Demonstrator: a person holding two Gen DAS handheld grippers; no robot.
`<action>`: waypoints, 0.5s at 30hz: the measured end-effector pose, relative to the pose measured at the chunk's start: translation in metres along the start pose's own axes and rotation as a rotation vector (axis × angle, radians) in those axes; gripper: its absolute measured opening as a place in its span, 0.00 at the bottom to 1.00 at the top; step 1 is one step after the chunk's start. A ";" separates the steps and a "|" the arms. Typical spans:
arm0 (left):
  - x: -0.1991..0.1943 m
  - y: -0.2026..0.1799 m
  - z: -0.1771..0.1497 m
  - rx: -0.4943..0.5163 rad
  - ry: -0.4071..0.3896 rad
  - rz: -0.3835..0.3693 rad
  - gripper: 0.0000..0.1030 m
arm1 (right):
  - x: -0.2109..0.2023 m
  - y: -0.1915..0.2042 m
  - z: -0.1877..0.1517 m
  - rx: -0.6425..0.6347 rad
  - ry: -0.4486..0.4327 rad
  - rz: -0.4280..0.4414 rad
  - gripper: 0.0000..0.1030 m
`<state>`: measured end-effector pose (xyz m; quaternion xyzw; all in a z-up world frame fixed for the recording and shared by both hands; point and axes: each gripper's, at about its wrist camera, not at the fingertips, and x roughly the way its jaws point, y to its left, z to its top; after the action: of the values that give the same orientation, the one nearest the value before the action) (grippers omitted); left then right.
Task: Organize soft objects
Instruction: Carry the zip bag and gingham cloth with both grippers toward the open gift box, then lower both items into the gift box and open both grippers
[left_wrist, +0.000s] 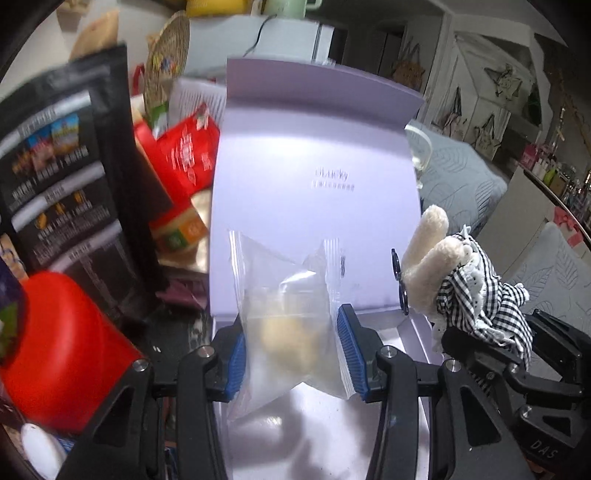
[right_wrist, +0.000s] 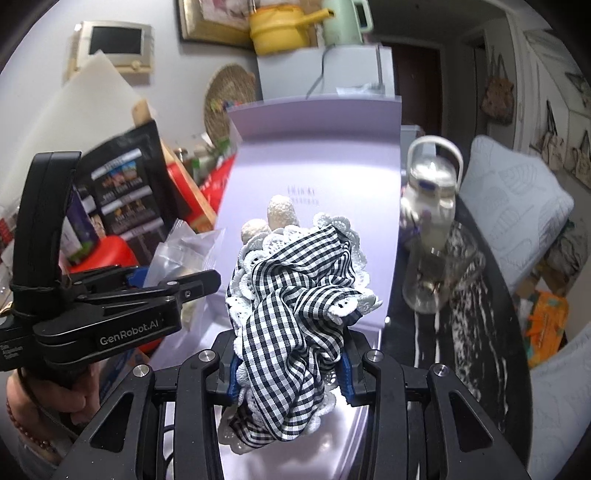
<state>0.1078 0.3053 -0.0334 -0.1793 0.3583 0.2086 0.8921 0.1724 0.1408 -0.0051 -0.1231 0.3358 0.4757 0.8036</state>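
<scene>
Presently, the left gripper (left_wrist: 291, 354) was clamped on a clear bag (left_wrist: 288, 325) above the open lilac box (left_wrist: 314, 155). Just beside it, the right gripper (right_wrist: 290, 365) gripped a plush doll (right_wrist: 295, 291) in gingham, both levelled forward.

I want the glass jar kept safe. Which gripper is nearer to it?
Right. The right gripper, holding the checked plush doll, is beside the glass jar; the left gripper is farther away.
</scene>
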 end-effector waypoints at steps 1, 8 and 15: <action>0.002 0.000 0.000 -0.003 0.014 -0.002 0.44 | 0.004 -0.002 -0.001 0.010 0.018 0.000 0.38; 0.022 -0.004 -0.008 0.014 0.116 0.029 0.44 | 0.024 -0.009 -0.007 0.035 0.108 0.003 0.38; 0.042 -0.003 -0.015 0.016 0.211 0.054 0.44 | 0.037 -0.015 -0.012 0.071 0.173 0.034 0.38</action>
<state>0.1281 0.3058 -0.0731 -0.1833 0.4567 0.2098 0.8449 0.1918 0.1522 -0.0404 -0.1293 0.4226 0.4648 0.7672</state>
